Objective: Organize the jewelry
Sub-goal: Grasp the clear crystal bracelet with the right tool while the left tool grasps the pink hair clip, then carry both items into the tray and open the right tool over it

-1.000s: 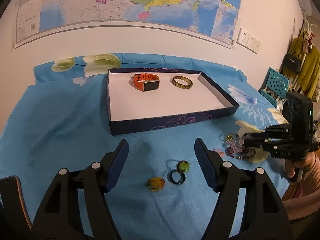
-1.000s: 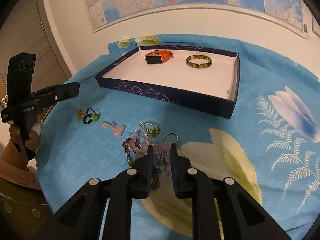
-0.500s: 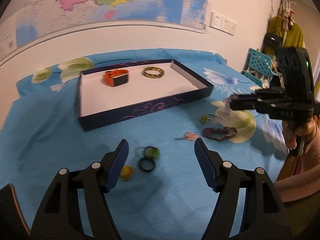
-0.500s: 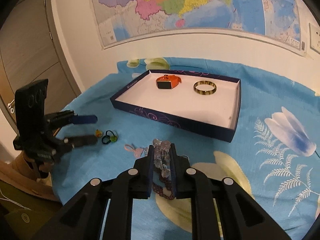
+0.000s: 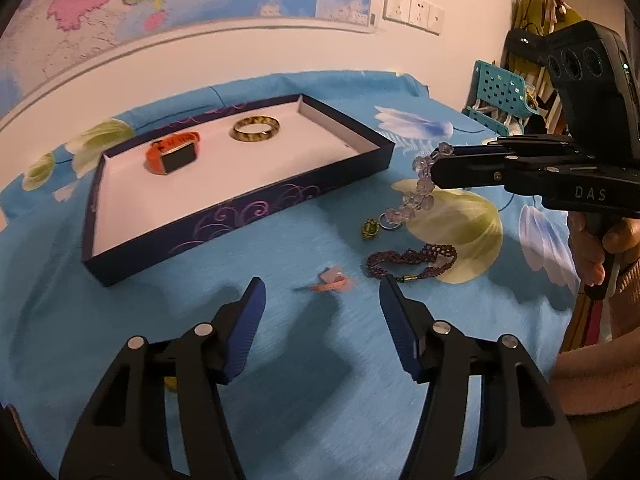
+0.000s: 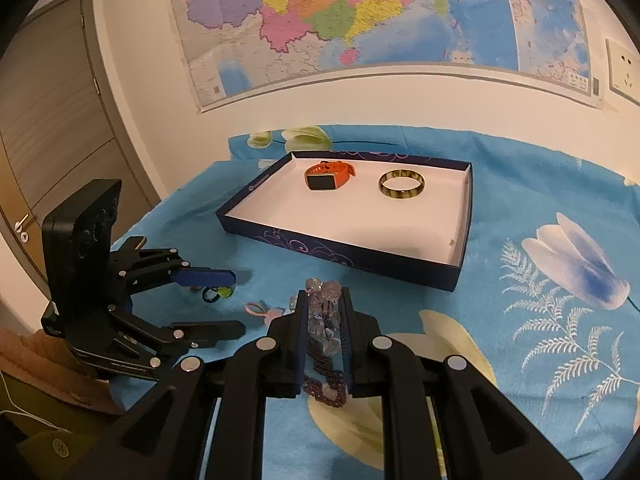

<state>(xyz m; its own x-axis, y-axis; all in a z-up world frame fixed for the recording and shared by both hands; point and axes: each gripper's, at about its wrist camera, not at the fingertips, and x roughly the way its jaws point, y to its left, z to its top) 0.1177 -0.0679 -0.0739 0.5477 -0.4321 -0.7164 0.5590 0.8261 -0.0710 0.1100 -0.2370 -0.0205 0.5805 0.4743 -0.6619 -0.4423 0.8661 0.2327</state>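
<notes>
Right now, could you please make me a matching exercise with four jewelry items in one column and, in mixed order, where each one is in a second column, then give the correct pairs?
Column 1
1. orange watch
2. crystal bead bracelet
3. dark purple braided bracelet
4. pink hair tie

Column 2
A. on the cloth, just ahead of the open left tongs
B. inside the box, beside the bangle
C. hanging from the shut right tongs
D. on the cloth, partly over a yellow flower print

Pairs: 1-B, 2-C, 3-D, 4-A
</notes>
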